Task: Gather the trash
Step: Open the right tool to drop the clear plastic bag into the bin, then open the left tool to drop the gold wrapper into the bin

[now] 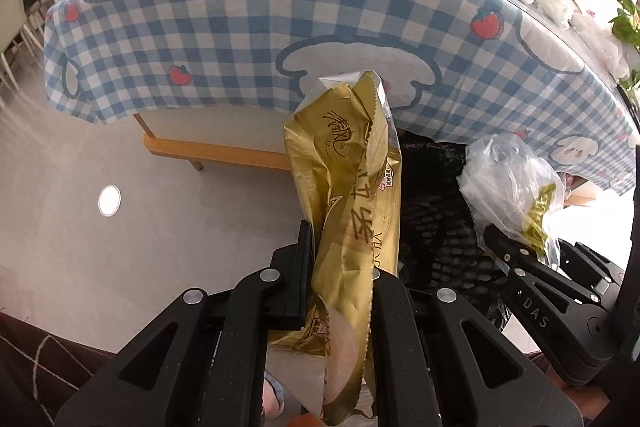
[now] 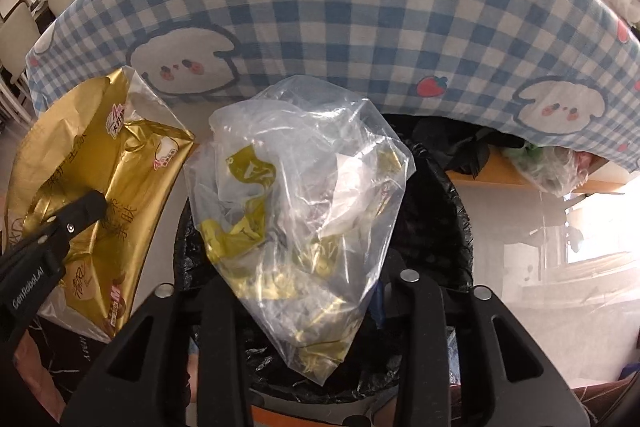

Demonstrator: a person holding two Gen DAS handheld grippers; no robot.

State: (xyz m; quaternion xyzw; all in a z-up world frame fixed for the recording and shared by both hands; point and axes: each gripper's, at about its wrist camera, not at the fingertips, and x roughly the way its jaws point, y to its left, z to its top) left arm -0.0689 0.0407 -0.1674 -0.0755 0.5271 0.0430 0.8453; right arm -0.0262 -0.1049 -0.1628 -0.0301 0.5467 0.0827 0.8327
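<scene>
Left gripper point(image 1: 340, 279) clamped tight on gold wrapper point(image 1: 352, 195). Right gripper point(image 2: 308, 291) jaws narrow around clear plastic bag point(image 2: 304, 171), grip unclear, above black-lined bin point(image 2: 436, 227), beside checked tablecloth point(image 2: 360, 19).

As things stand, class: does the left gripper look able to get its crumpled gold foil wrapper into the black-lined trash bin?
Probably yes. The left gripper, shut on the gold foil wrapper, hangs just beside the black-lined bin; only the right gripper's clear plastic bag crowds the opening.
</scene>
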